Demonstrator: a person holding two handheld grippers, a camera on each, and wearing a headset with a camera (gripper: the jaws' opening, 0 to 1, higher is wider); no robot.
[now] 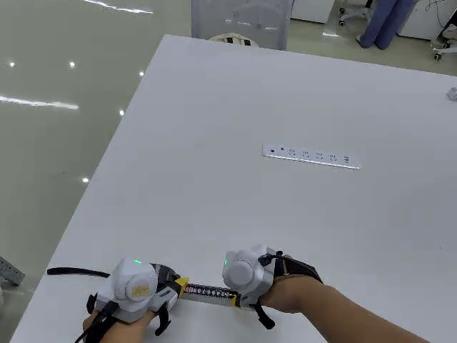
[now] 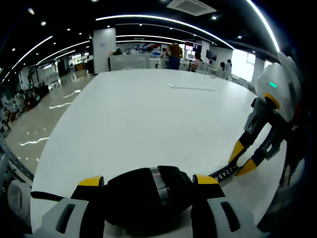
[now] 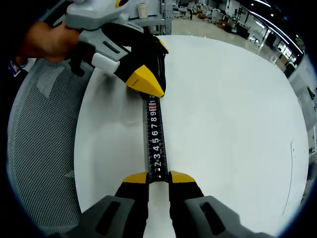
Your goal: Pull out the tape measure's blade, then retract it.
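We see the left gripper [image 1: 176,289] at 7 o'clock in the head view, near the front edge of the smooth white table [image 1: 285,107]. In the left gripper view its 2 yellow-tipped fingers [image 2: 91,181] are clamped on either side of the black rounded tape measure case [image 2: 148,198], which sits between them at 6 o'clock.

From the case, the narrow white blade with black numerals [image 3: 154,144] runs out over the tabletop to the right gripper [image 3: 158,177]. That gripper's 2 fingers are pinched together on the blade's free end at 6 o'clock in its own view. There the blade stretches straight toward 12 o'clock, with numerals 2 to 9 readable, and meets the case under the left gripper at 11 o'clock. We cannot tell whether the blade touches the table or floats just above it.

In the head view the right gripper sits at 6 o'clock, just beside the left one, with a short length of blade showing between them.

A flat white power strip [image 1: 310,156] lies on the table toward 1 o'clock, well apart from both grippers. A grey mesh chair back [image 3: 39,148] shows at 9 o'clock in the right gripper view.
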